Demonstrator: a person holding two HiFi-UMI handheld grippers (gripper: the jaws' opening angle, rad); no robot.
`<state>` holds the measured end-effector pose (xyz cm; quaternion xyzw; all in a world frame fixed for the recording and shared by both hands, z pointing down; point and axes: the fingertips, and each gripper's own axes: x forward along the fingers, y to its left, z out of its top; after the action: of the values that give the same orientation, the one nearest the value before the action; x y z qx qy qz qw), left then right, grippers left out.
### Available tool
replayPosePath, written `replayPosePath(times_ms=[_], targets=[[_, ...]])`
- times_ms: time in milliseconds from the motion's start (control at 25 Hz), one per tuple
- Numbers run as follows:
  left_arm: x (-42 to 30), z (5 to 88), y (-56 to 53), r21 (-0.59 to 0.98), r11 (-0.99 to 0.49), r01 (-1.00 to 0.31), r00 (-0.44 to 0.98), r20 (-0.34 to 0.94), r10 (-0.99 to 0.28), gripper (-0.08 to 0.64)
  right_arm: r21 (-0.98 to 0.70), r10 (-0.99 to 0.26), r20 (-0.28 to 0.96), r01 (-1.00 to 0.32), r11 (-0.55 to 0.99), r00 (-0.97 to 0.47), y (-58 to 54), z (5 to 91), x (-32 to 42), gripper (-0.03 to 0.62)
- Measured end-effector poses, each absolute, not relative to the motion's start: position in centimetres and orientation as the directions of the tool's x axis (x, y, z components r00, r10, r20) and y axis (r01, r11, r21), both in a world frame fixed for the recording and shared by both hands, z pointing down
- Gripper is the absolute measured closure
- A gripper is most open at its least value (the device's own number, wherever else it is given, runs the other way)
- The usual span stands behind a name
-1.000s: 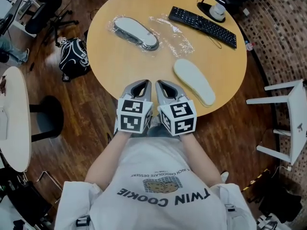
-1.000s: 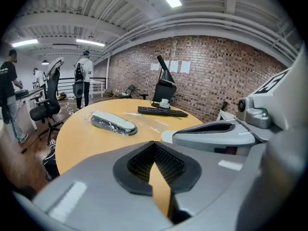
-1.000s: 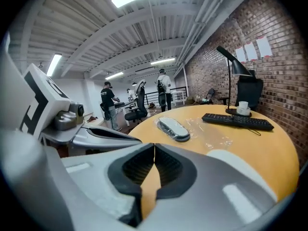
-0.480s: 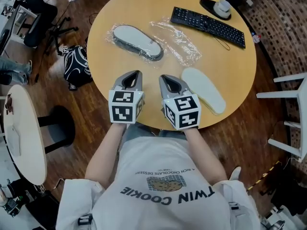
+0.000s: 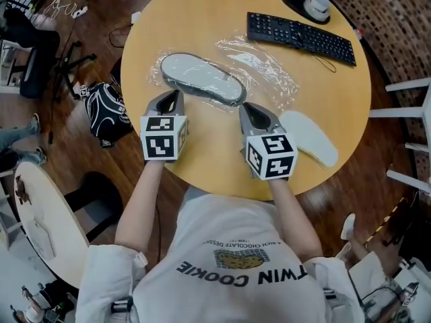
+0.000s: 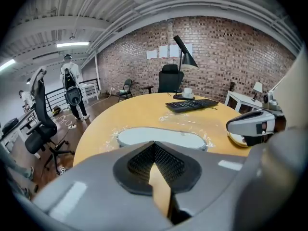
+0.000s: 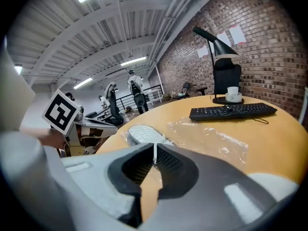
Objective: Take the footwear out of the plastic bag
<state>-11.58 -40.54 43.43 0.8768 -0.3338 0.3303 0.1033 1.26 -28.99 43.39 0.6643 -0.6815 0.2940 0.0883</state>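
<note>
Left gripper (image 5: 170,99): the two fingers are pressed together with nothing between them, tips over the near left edge of the surface (image 5: 202,19). Right gripper (image 5: 252,110): its two fingers are likewise closed and empty. Each gripper is carried in one hand of the person seated at the near rim. Footwear count: two pieces. One grey shoe (image 5: 202,78) lies sole up inside a clear plastic bag (image 5: 159,64), just beyond the left gripper's tips; contact between the tips and the plastic cannot be determined. One white shoe (image 5: 308,136) lies bare on the surface to the right of the right gripper, well clear of any wrapping. The right gripper stands between the two shoes and touches neither. Plastic count: two areas, the bag round the grey shoe and one flat, empty sheet of plastic (image 5: 259,62) beside it toward the far right; whether the two are joined cannot be determined. Further out: one black keyboard (image 5: 300,38) along the far right, and one lamp base (image 5: 306,4) behind it carrying one white cup. On the wooden floor to the left sits one black backpack (image 5: 104,110).
</note>
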Motion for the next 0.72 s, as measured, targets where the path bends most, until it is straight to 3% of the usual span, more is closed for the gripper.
replayPosePath(times_ms=[320,720], targets=[[-12.5,46.2,-46.9,-0.02,-0.787,-0.616,0.573,0.674,-0.466,0.555,-0.314,-0.815,0.58,-0.927,-0.202,-0.019,-31.7,46.5,2.3,0.571],[-14.2,49.6,-54.2,-0.093,-0.813,-0.575,0.531,0.713,-0.457,0.557,-0.475,-0.797,0.603,-0.82,-0.319,-0.039,-31.7,49.9,3.1,0.511]])
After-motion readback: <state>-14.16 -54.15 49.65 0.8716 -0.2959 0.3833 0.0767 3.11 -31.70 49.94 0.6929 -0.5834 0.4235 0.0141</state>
